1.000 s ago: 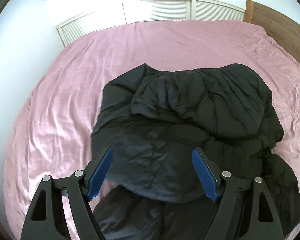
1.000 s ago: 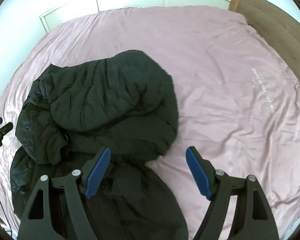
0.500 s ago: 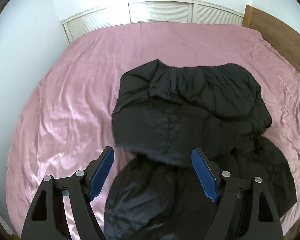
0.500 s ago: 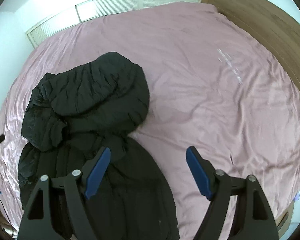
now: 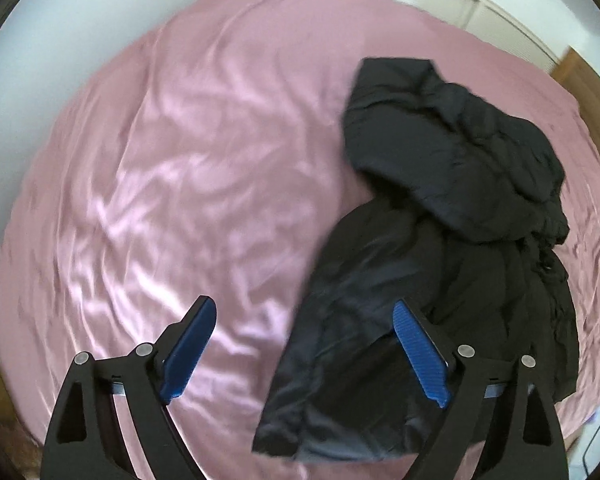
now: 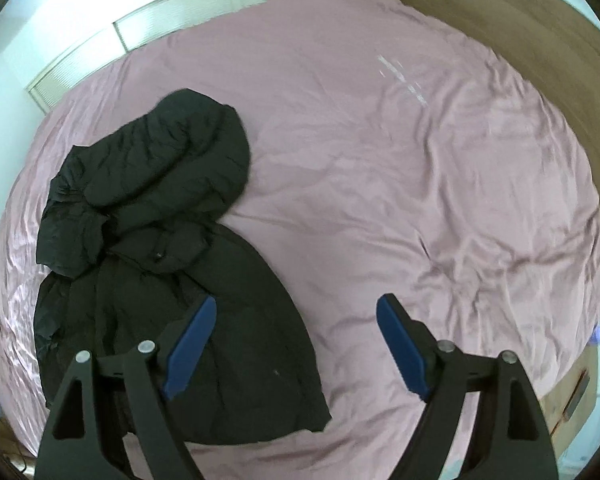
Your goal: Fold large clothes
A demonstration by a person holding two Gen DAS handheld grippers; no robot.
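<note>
A: What's changed?

B: Both tongs have pulled back and up. The left tongs [image 5: 304, 344] and right tongs [image 6: 296, 344] hang wide open, holding nothing.

A: And the coat?

B: The coat [image 6: 172, 248] lies let go on the bed [image 6: 420, 168], near its front edge, top part doubled over. That fold looks done; another probably remains.

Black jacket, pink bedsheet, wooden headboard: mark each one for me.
black jacket [image 6: 148, 184]: right wrist view, on the folded-over upper part.
pink bedsheet [image 6: 420, 184]: right wrist view, bare wrinkled stretch.
wooden headboard [image 6: 520, 12]: right wrist view, on its face.
</note>
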